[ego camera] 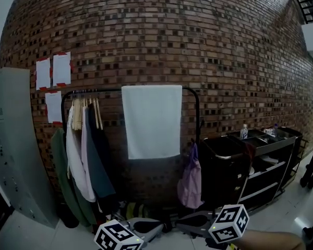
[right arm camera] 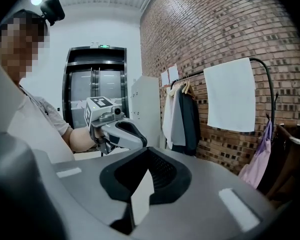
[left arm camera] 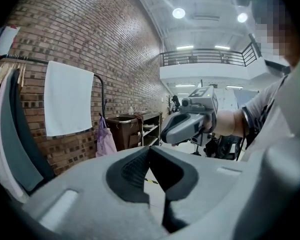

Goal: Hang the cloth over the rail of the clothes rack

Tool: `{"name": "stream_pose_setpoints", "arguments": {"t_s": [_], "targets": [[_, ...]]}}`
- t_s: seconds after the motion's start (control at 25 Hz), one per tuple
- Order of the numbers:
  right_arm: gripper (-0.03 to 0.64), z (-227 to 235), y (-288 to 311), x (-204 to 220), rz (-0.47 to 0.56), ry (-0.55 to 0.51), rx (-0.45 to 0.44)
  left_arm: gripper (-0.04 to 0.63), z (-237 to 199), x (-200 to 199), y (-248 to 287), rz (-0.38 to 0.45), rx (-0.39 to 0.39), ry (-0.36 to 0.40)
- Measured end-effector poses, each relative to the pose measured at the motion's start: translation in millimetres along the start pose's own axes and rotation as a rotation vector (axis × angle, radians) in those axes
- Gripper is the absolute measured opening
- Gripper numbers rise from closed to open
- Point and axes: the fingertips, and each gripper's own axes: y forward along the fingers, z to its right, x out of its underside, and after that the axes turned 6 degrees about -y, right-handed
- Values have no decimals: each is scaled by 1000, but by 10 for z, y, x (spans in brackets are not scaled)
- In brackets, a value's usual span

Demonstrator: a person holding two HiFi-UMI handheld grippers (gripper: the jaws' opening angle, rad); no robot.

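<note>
Left gripper point(left arm camera: 150, 148) and right gripper point(right arm camera: 149, 153) are nearest me, both clenched on nothing.
They sit side by side, low in my head view, well apart from the clothes rack point(ego camera: 197, 113) by the far brick wall point(ego camera: 224, 46). The white cloth point(ego camera: 152, 120) hangs draped over the rail point(ego camera: 107, 90), right of the garments on hangers point(ego camera: 86, 150) and left of the purple bag point(ego camera: 190, 184).
</note>
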Motion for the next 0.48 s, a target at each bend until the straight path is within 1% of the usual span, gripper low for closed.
{"name": "stream_pose_setpoints", "arguments": {"t_s": [0.12, 0.48], "targets": [[2, -32, 5, -52, 8, -16, -2, 2, 19, -43, -40, 9, -4, 4], [2, -148, -42, -78, 3, -26, -14, 2, 157, -72, -75, -3, 2, 26]]}}
